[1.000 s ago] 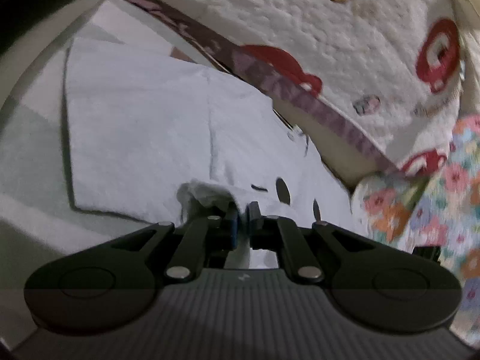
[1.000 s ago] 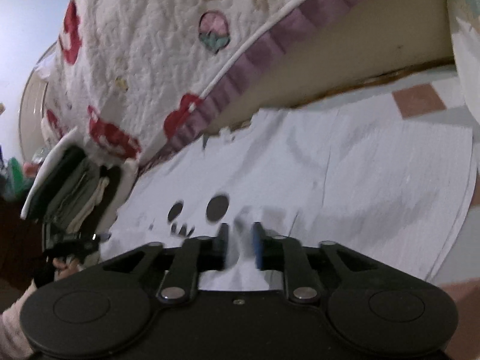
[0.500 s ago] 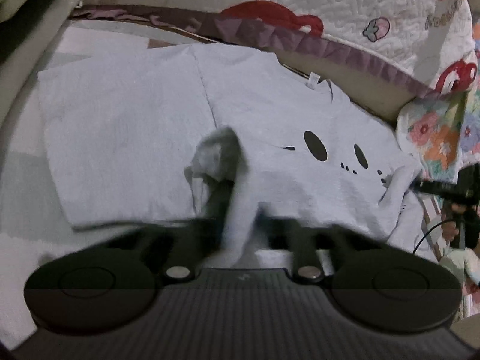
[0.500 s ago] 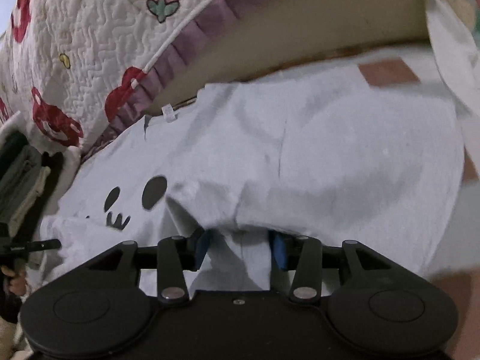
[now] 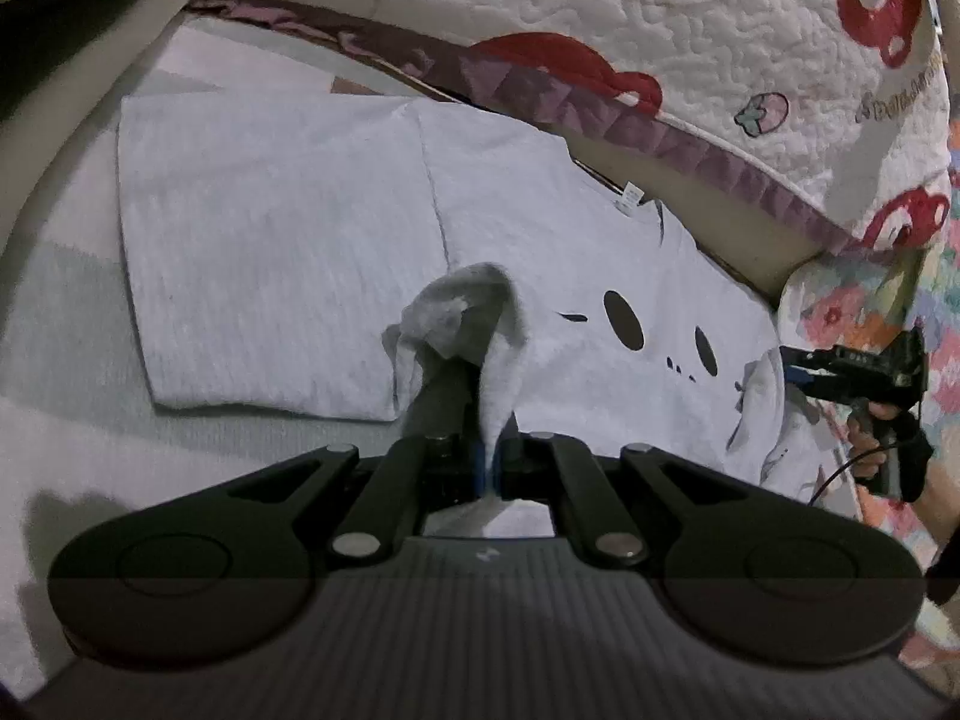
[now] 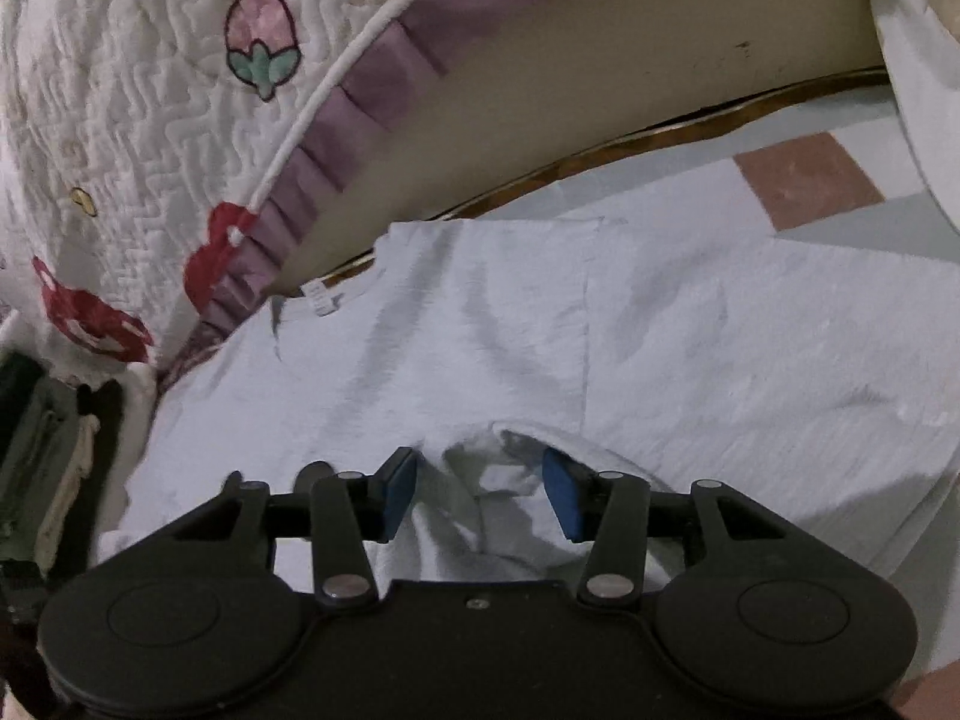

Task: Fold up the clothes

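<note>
Since the earlier frame the right gripper (image 6: 480, 495) jaws are opening off the soft, limp shirt (image 5: 288, 252), best pinched at edges, while the left gripper (image 5: 489, 462) stays clamped on a raised fold.

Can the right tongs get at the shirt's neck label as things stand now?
Probably yes. The right tongs are opening, loose shirt fabric between them, and only flat shirt lies between them and the label.

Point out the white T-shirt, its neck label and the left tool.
white T-shirt (image 5: 270, 252), left wrist view, on the flat folded panel.
neck label (image 5: 631, 202), left wrist view, on the tag's middle.
left tool (image 5: 489, 459), left wrist view, between its fingertips.
</note>
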Motion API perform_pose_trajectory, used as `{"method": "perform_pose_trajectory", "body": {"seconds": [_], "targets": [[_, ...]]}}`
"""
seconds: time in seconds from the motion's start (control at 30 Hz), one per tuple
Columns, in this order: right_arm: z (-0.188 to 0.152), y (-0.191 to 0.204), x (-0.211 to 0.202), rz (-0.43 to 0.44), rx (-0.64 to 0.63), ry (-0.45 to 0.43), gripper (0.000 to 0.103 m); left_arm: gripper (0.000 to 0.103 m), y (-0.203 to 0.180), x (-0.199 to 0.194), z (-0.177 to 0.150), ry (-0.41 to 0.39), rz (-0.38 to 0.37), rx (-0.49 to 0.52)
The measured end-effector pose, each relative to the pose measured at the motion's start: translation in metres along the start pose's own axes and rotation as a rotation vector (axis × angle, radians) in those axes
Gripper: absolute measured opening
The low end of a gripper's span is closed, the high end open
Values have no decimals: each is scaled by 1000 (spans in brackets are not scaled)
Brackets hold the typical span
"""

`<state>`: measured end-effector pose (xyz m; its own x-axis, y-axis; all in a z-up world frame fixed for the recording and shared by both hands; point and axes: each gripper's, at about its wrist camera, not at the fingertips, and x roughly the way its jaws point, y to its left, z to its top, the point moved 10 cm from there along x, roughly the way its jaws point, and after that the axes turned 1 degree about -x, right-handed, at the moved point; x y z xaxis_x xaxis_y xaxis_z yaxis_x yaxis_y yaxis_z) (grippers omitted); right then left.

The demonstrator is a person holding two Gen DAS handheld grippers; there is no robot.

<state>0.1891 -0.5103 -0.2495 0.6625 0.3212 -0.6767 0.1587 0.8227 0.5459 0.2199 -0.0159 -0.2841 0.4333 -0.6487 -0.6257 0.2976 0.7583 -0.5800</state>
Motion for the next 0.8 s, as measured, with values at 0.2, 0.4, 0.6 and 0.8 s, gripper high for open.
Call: {"method": "perform_pose_trajectory", "body": {"seconds": [0.2, 0.4, 0.6, 0.8], "targets": [[-14, -15, -17, -1, 27, -5, 53, 5, -4, 0, -2, 10, 24, 65], [-44, -22, -21, 66, 79, 69, 53, 12, -5, 4, -6, 15, 50, 104], [-61, 8, -22, 154, -37, 96, 9, 27, -2, 7, -13, 11, 53, 71], [-89, 52, -71, 280, -128, 49, 9, 20, -2, -1, -13, 14, 35, 77]]}}
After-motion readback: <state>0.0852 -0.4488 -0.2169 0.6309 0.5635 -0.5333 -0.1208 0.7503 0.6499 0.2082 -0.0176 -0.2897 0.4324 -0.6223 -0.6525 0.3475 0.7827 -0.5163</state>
